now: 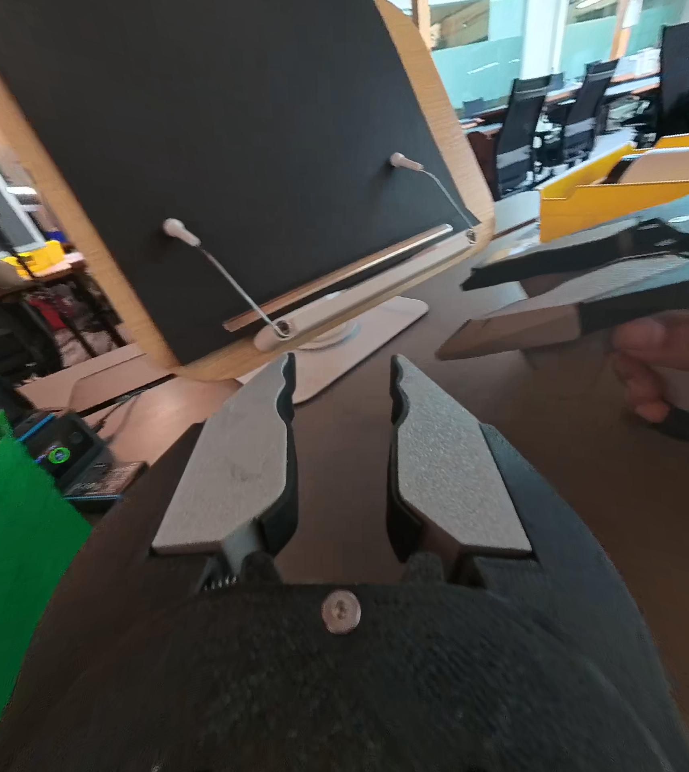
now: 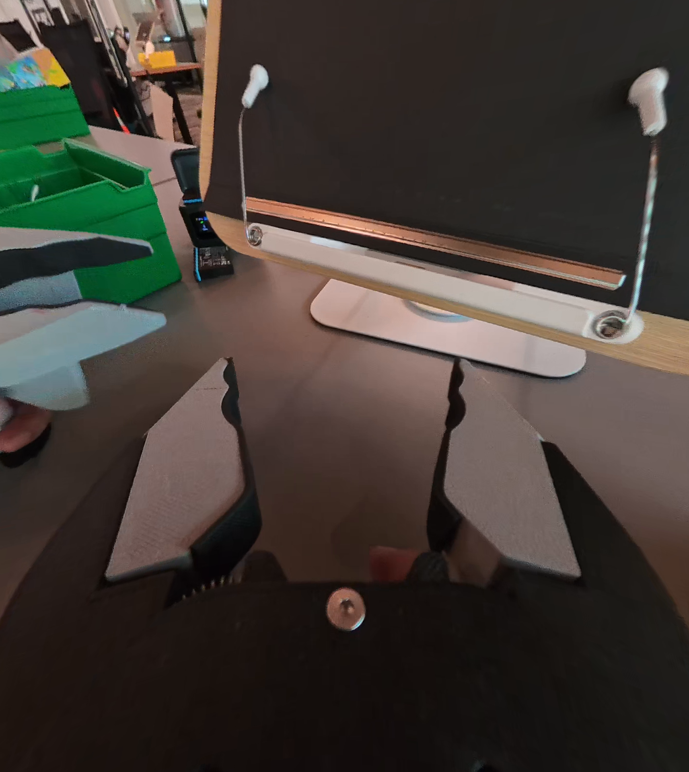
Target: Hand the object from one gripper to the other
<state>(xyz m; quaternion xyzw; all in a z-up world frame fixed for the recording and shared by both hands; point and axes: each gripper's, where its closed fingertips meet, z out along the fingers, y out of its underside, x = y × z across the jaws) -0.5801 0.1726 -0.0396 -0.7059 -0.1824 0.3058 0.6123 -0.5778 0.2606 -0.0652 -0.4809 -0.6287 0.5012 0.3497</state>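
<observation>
A thin metal ruler (image 1: 355, 271) (image 2: 434, 242) lies on the ledge of a book stand (image 1: 250, 125) (image 2: 459, 125) with a black board, a wooden rim and two wire page holders. My left gripper (image 1: 342, 363) is open and empty, and points at the stand's lower edge just above the dark table. My right gripper (image 2: 342, 364) is open wider and empty, a short way in front of the stand's base (image 2: 438, 334). Each gripper shows in the other's view, the right one (image 1: 451, 321) at the right and the left one (image 2: 156, 286) at the left. They are apart.
Green bins (image 1: 8, 522) (image 2: 83, 200) stand to the left. A small black device with a lit screen (image 1: 67, 451) (image 2: 204, 234) sits beside them. Yellow bins (image 1: 585, 196) are at the back right. A hand (image 1: 668, 363) holds the right gripper's handle.
</observation>
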